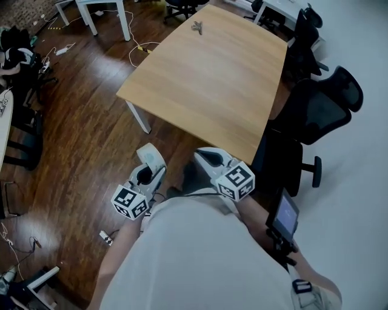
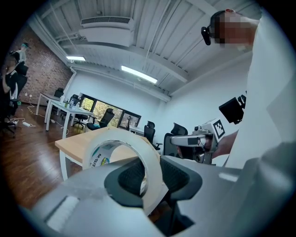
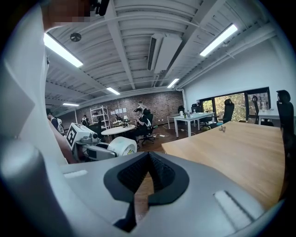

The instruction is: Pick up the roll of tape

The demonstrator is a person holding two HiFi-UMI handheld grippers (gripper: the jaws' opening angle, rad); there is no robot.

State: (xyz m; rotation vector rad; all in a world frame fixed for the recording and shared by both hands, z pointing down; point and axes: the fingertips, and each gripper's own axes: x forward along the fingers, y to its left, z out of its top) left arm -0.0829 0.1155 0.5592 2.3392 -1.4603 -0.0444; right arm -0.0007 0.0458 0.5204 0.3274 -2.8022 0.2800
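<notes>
The roll of tape (image 1: pixel 152 157) is whitish with a printed core, and my left gripper (image 1: pixel 147 167) is shut on it close in front of the person's body. In the left gripper view the tape roll (image 2: pixel 138 149) stands upright with its wall pinched between the two dark pads of the left gripper (image 2: pixel 150 178). My right gripper (image 1: pixel 206 156) hovers beside it near the table's front edge. Its jaws (image 3: pixel 148 162) are shut with nothing between them. From the right gripper view the tape roll (image 3: pixel 122 146) shows at the left, in the other gripper (image 3: pixel 99 150).
A light wooden table (image 1: pixel 206 72) stands ahead with a small metallic object (image 1: pixel 197 26) at its far end. Black office chairs (image 1: pixel 315 109) crowd its right side. White desks (image 1: pixel 103 9) and floor cables (image 1: pixel 142 48) lie at the back left. A small screen device (image 1: pixel 284 215) hangs at the person's right.
</notes>
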